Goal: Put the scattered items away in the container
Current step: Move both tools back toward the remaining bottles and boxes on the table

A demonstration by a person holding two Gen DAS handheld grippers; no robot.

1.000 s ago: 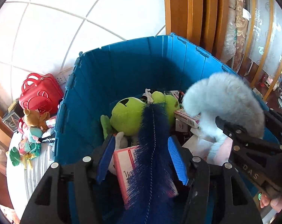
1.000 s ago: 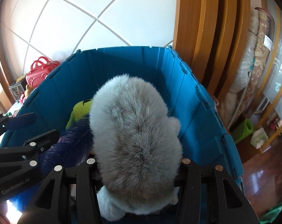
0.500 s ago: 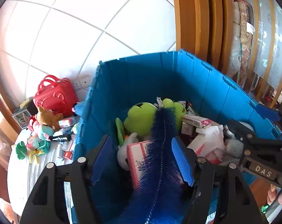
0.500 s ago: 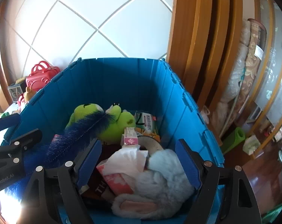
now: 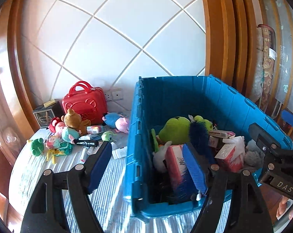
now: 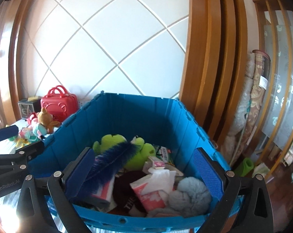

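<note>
- The blue plastic folding crate (image 5: 220, 104) stood on the striped worktop (image 5: 111, 203) against the white tiled wall, already holding a lime-green plush frog (image 6: 109, 139), a dark blue feather (image 6: 115, 155), pink-and-white cartons (image 6: 148, 194) and a grey fluffy plush toy (image 6: 191, 194).
- The left gripper (image 5: 146, 167) hung over the crate's near left corner, its jaws opening with nothing between them: one blue pad over the worktop outside the crate wall, the other over the crate's contents beside the feather.
- The right gripper (image 6: 144, 170) pointed into the crate from the near side, jaws opening and spread about as wide as the crate's interior, empty; the grey plush lay below them, close to the right pad, and the feather rested near the left pad.
- Scattered items remained on the worktop left of the crate, well clear of both sets of jaws: a red toy suitcase (image 5: 84, 103), a brown teddy bear (image 5: 72, 118), a blue-and-pink plush (image 5: 115, 120), a green plush (image 5: 36, 145) and small tubes and boxes.
</note>
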